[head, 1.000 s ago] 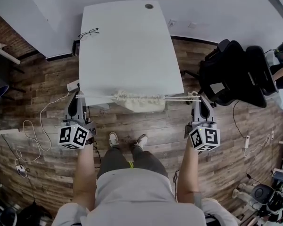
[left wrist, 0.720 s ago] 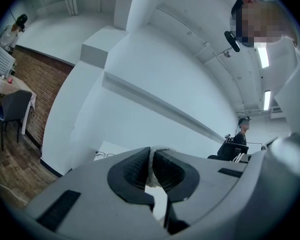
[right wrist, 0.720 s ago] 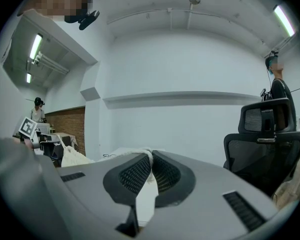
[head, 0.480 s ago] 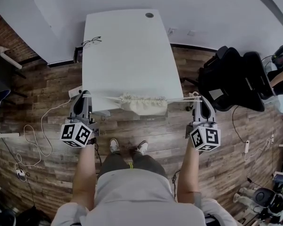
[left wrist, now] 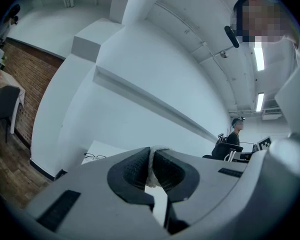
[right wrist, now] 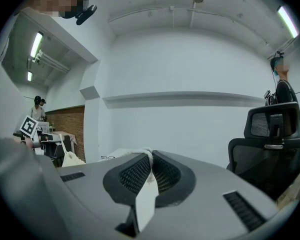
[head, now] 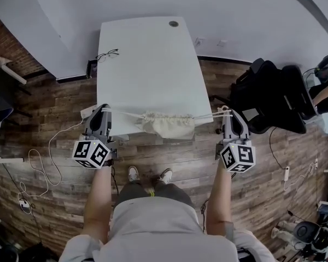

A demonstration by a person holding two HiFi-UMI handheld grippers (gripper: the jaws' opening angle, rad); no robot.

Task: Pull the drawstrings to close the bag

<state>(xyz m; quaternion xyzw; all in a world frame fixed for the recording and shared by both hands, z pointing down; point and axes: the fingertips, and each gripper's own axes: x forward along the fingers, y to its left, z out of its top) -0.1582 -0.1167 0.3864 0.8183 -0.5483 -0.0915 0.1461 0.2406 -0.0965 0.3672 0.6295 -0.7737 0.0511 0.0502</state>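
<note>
- Two white cord drawstrings (head: 127,114) stretch from the gathered cream cloth bag (head: 167,126) toward nine and three o'clock.
- My left gripper (head: 103,109) and right gripper (head: 225,111) each clamp one.

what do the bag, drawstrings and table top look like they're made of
bag: cream cloth, probably cotton or canvas, matte; its mouth gathers into soft folds.
drawstrings: pale thin cord, likely cotton.
table top: smooth white board, maybe laminate; flat and evenly coloured.
</note>
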